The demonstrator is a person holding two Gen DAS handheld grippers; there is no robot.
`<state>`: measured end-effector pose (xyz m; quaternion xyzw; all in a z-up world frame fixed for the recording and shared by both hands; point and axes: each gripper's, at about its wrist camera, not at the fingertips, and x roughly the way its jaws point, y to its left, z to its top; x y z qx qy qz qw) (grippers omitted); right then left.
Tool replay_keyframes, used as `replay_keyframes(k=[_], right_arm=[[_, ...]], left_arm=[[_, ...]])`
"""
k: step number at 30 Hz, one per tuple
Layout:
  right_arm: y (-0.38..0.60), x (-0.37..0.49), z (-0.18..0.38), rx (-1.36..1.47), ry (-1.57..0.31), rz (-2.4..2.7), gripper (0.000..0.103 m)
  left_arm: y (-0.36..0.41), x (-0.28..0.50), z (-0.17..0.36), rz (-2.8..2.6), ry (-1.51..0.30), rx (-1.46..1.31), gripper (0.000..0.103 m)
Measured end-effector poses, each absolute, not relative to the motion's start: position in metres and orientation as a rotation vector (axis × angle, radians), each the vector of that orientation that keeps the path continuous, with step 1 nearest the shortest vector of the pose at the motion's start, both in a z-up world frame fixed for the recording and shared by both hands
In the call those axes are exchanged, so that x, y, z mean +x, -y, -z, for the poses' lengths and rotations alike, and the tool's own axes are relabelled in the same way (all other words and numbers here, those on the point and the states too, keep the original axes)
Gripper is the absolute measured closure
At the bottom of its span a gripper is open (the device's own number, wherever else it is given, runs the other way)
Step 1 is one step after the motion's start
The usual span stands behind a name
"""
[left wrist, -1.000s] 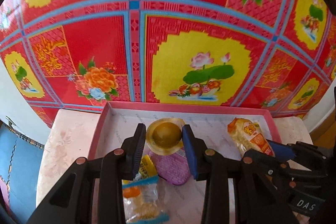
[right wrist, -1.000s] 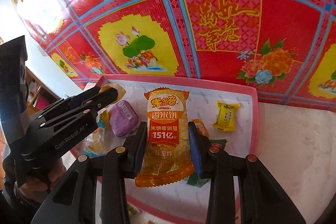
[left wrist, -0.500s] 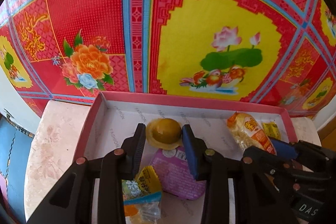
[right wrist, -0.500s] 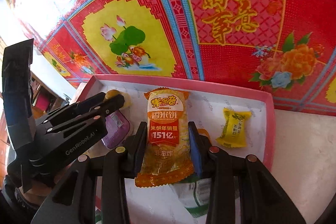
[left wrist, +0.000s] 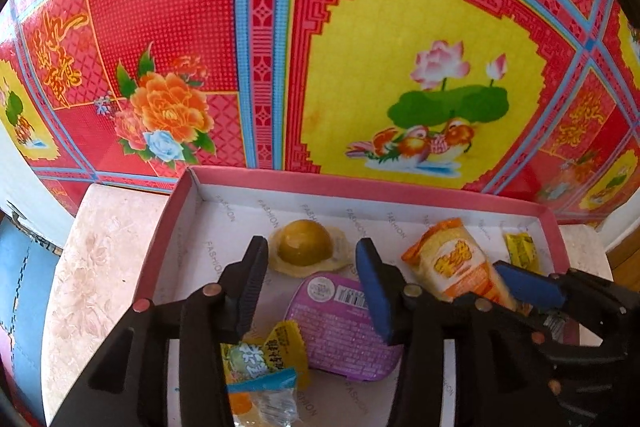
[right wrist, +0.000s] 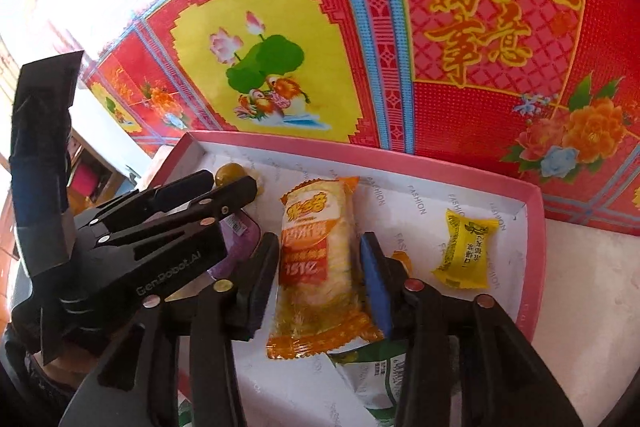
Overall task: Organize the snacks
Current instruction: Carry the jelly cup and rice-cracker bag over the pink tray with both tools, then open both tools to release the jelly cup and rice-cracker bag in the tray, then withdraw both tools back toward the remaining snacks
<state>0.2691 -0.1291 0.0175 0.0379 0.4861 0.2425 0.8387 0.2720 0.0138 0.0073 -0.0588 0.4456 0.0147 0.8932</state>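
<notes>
Left gripper (left wrist: 312, 259): jaws have just been opening and stand apart. The round golden-brown snack in a clear crinkled wrapper (left wrist: 306, 247) sits between the tips and just beyond them, pads off it on both sides; it rests on the floor of the box.

Right gripper (right wrist: 320, 259): jaws have just been opening too. The long orange-and-yellow rice cracker packet (right wrist: 320, 263) lies lengthwise between them (a narrow gap shows at each pad, so no grip), flat on the box floor.

Landmark: the shallow pink-rimmed cardboard box with white lining (left wrist: 360, 187), sitting on the pale marbled tabletop (left wrist: 96, 267).

Inside the box, outward from the left jaws:
- purple foil-lidded cup with a barcode label (left wrist: 340, 323), just near-side of the golden snack, below the jaws
- yellow-and-green wrapped candy with a blue strip (left wrist: 264, 359), near edge, partly under the left finger
- the rice cracker packet to the right, right gripper over it

Outward from the right jaws:
- small yellow twist-end candy (right wrist: 466, 255), right part of the box, apart from the cracker packet
- green-and-white packet (right wrist: 372, 371), near edge, partly under the cracker packet's lower seam

Behind the box stands a glossy red backdrop with yellow panels, lotus flowers and peonies (right wrist: 480, 27).
</notes>
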Motion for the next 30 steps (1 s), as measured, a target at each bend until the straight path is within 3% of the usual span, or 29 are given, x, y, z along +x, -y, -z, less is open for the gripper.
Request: replay_keyframes(k=[15, 30], right_arm=[[0.140, 0.239, -0.058, 0.062, -0.952, -0.502, 0.053], [0.175, 0.194, -0.090, 0.102, -0.915, -0.445, 0.053]], left_arm=[[-0.014, 0.239, -0.045, -0.007, -0.874, -0.101, 0.045], [-0.002, 0.176, -0.079, 0.036, -0.855, -0.117, 0.045]])
